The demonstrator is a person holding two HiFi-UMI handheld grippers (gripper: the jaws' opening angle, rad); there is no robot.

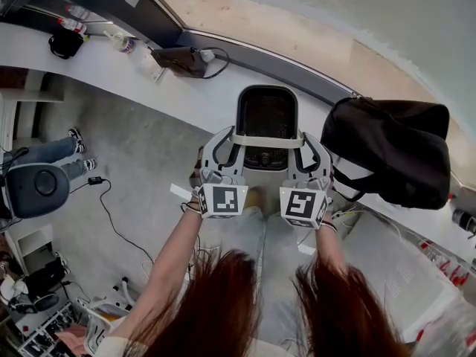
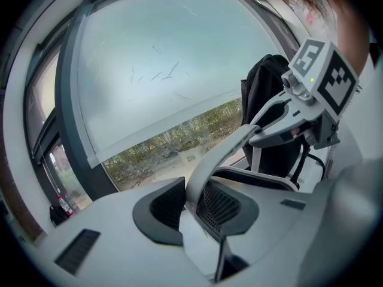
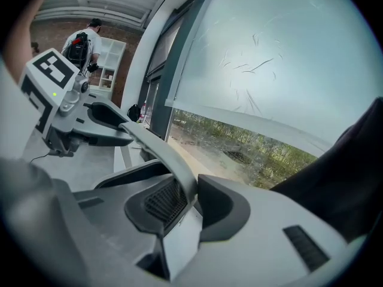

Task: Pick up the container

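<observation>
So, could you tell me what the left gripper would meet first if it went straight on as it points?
The white handle, held between the jaws of the left gripper; beyond it, probably the window.

Daylight pours in through the window (image 2: 167, 58), flat and soft, and the pale pane glows almost white in both gripper views. There are no hard shadows. The counter (image 1: 104, 69) in the head view is evenly lit, while the black bag (image 1: 401, 151) sinks into near-solid dark. Fisheye bending is strong: the counter curves into an arc, and black corners ring the gripper views. Close to the lens, the handle (image 2: 218, 154) and the left gripper (image 2: 194, 205) go soft, and the hair (image 1: 223, 303) smears into blur. At the top left of the right gripper view, the room is dimmer and warmer.
</observation>
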